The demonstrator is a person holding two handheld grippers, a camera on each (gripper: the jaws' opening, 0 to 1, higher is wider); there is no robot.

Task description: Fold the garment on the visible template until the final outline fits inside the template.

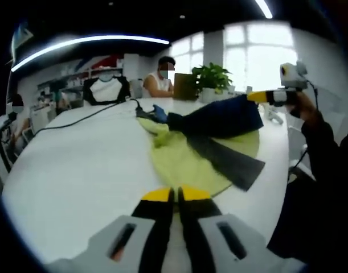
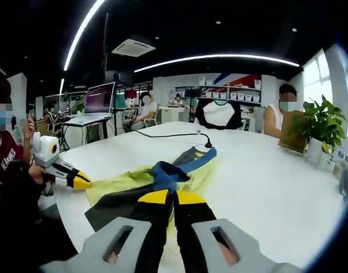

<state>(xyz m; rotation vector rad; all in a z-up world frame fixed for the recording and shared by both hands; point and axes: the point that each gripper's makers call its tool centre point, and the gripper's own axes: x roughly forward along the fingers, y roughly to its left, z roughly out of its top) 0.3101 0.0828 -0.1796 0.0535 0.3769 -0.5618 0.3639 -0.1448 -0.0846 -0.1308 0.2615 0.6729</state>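
A: Left gripper view, quick. Left gripper (image 1: 175, 194), yellow-tipped black jaws pressed together, looks clenched on the near edge of the round yellow-green template sheet (image 1: 179, 165) on the white table (image 1: 77, 170); can't tell if cloth sits between the tips.

B: Garment?

A: Dark navy-and-grey garment (image 1: 219, 128) ahead of the jaws and to their right, lying over the template. Its far corner is lifted off the table by the right gripper (image 1: 254, 96), up right of the jaws, clamped on the fabric.

B: Right gripper view?

A: The left gripper (image 2: 82, 183) comes in left of the jaws, yellow tip at the template's (image 2: 114, 181) edge. The right gripper (image 2: 174, 197) has jaws closed on the garment (image 2: 162, 173), blue fold bunched just above the tips.

B: Anything else?

A: Black cable (image 2: 168, 135) across the table (image 2: 265, 187) beyond the jaws, potted green plant (image 2: 319, 128) far right.
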